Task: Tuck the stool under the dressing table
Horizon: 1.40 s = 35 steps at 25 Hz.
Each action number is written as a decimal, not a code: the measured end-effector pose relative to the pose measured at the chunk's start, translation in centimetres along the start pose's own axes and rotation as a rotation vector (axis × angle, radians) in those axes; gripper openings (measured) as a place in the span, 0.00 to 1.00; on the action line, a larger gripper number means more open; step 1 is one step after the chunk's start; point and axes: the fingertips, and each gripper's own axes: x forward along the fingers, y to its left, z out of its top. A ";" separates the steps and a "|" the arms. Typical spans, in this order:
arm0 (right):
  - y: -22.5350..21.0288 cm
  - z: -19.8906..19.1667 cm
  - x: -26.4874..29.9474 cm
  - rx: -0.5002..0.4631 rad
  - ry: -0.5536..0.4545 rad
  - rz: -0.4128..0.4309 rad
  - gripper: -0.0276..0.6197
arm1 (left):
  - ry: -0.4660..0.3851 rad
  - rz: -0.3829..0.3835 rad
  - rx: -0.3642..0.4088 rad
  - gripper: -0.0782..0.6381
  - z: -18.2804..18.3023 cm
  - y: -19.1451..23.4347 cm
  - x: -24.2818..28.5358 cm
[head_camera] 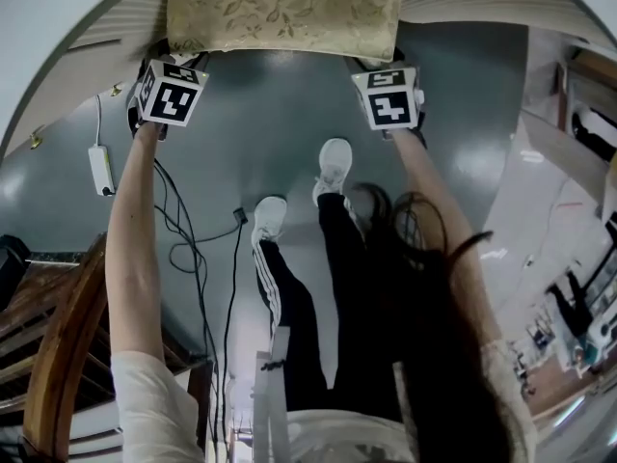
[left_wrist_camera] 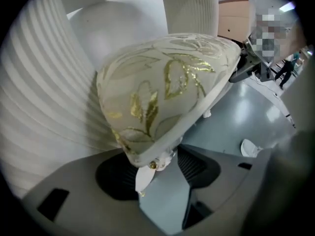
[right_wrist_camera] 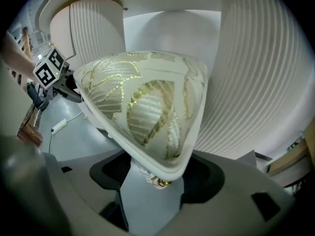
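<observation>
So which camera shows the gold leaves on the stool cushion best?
The left gripper view: the stool cushion fills the middle there, and its gold leaves glint sharply. The right gripper view also shows the cushion close up, but the leaves look paler. The head view catches only a strip of the cushion at the top.

– What is the stool (head_camera: pixel 284 13) top made of?
– Soft cloth, with shiny gold leaves on it.
– And the dressing table (right_wrist_camera: pixel 256 82)?
– White, dull, with little ridges. The grey floor (head_camera: pixel 280 123) is smooth and shiny.
</observation>
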 end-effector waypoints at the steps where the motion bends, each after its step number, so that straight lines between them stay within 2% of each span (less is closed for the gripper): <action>1: -0.5 0.4 0.3 -0.021 0.008 0.000 0.52 | -0.013 -0.003 -0.008 0.45 0.2 -0.1 0.1; 9: -6.1 4.1 2.3 -0.174 0.065 -0.037 0.51 | -0.112 0.002 -0.104 0.44 3.3 -1.4 1.3; 17: -5.7 4.7 3.3 -0.171 0.055 -0.026 0.51 | -0.066 0.009 -0.134 0.45 3.1 -0.5 2.0; 21: -5.5 4.3 3.3 -0.146 0.085 -0.013 0.52 | -0.030 0.015 -0.165 0.45 3.1 -0.6 1.6; 24: -5.3 4.3 2.5 -0.121 0.080 -0.017 0.51 | -0.044 0.041 -0.216 0.45 3.0 -0.4 0.5; 28: -4.9 3.3 0.8 0.007 0.082 0.009 0.52 | -0.072 0.037 -0.340 0.44 3.3 -0.7 -1.1; 30: -4.9 3.2 -0.7 0.045 0.075 0.004 0.51 | -0.093 0.035 -0.378 0.45 3.9 -1.2 -2.2; 35: -4.8 4.6 -6.9 0.107 -0.004 -0.041 0.51 | -0.152 0.000 -0.396 0.40 4.8 -4.1 -6.7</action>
